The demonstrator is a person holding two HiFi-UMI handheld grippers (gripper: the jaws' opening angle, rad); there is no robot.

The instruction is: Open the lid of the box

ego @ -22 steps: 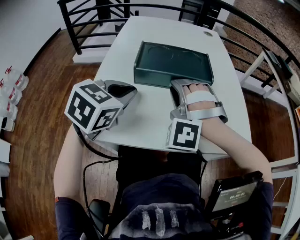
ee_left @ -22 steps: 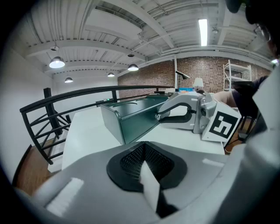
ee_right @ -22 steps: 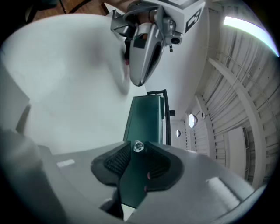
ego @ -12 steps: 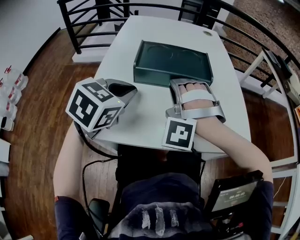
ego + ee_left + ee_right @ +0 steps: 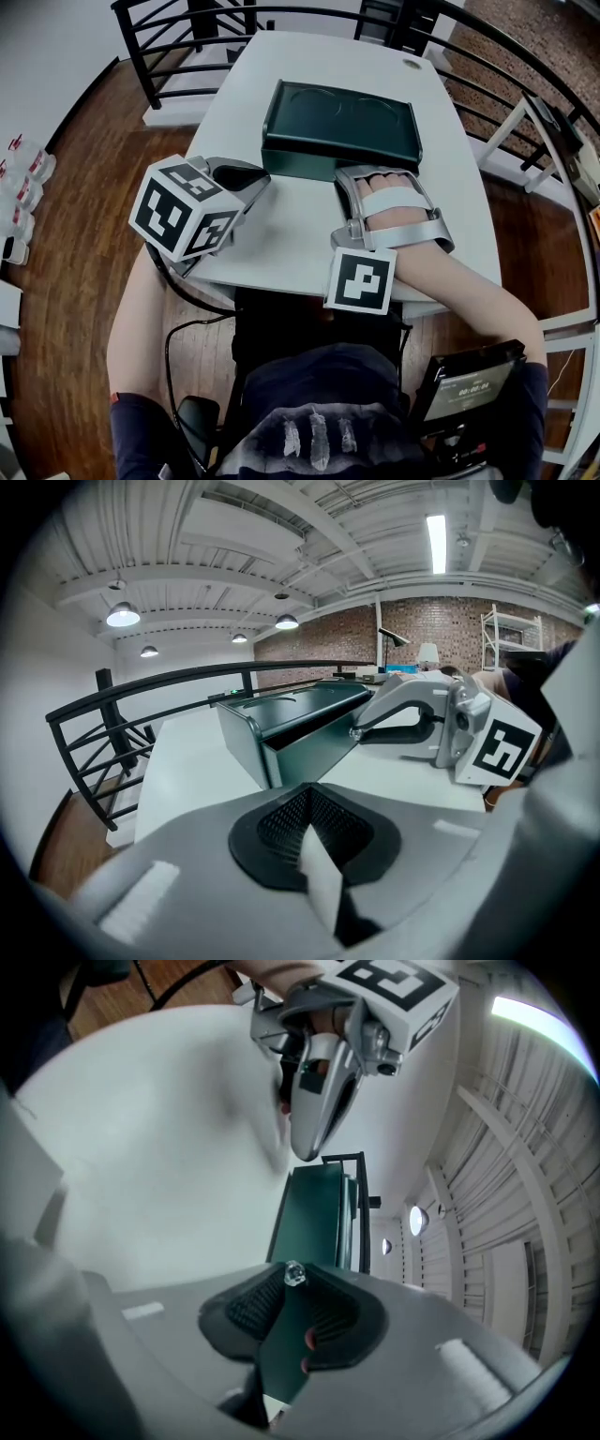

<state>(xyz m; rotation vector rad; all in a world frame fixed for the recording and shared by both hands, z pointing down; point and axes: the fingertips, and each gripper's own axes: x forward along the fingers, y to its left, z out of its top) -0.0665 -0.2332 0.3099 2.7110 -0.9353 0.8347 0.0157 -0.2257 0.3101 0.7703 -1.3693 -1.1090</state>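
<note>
A dark green box (image 5: 281, 161) stands in the middle of the white table (image 5: 281, 234). Its lid (image 5: 342, 117) is tilted up a little at the front, and a dark gap shows under the lid (image 5: 300, 705) in the left gripper view. My right gripper (image 5: 375, 171) is shut on the lid's front edge. The green lid (image 5: 319, 1222) runs between its pads in the right gripper view, beside a small clear knob (image 5: 293, 1272). My left gripper (image 5: 253, 178) rests on the table left of the box, shut on nothing.
A black railing (image 5: 159, 56) runs around the far side of the table. A small round object (image 5: 411, 64) lies at the table's far right corner. A dark device (image 5: 469, 384) sits by my right elbow. Bottles (image 5: 23, 178) stand on the wooden floor at the left.
My right gripper has pulled slightly back and up with the lid's front edge, so the lid stands a little raised. The left gripper has hardly moved.
</note>
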